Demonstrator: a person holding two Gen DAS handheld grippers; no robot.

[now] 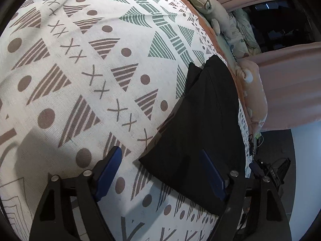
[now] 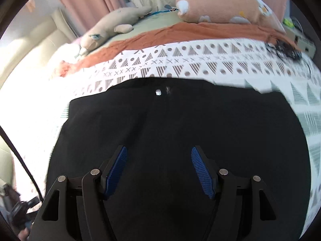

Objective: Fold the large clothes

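Black trousers [image 2: 180, 124] lie flat on the patterned bedspread [image 1: 84, 64] of the bed, silver waist button [image 2: 158, 92] at 12 o'clock in the right wrist view; the cloth looks soft, limp and light, likely to sag and slide unless taken at a hem or corner, pinching both layers. Right gripper [image 2: 159, 169]: jaws apart, empty, above the garment's middle, waistband beyond at 12 o'clock. Left gripper [image 1: 161, 172]: jaws apart, clamping nothing; a corner of the trousers lies between them toward the 3 o'clock finger, contact uncertain. Plush toy [image 1: 206, 10] and pillow [image 2: 226, 6] lie beyond, well apart.
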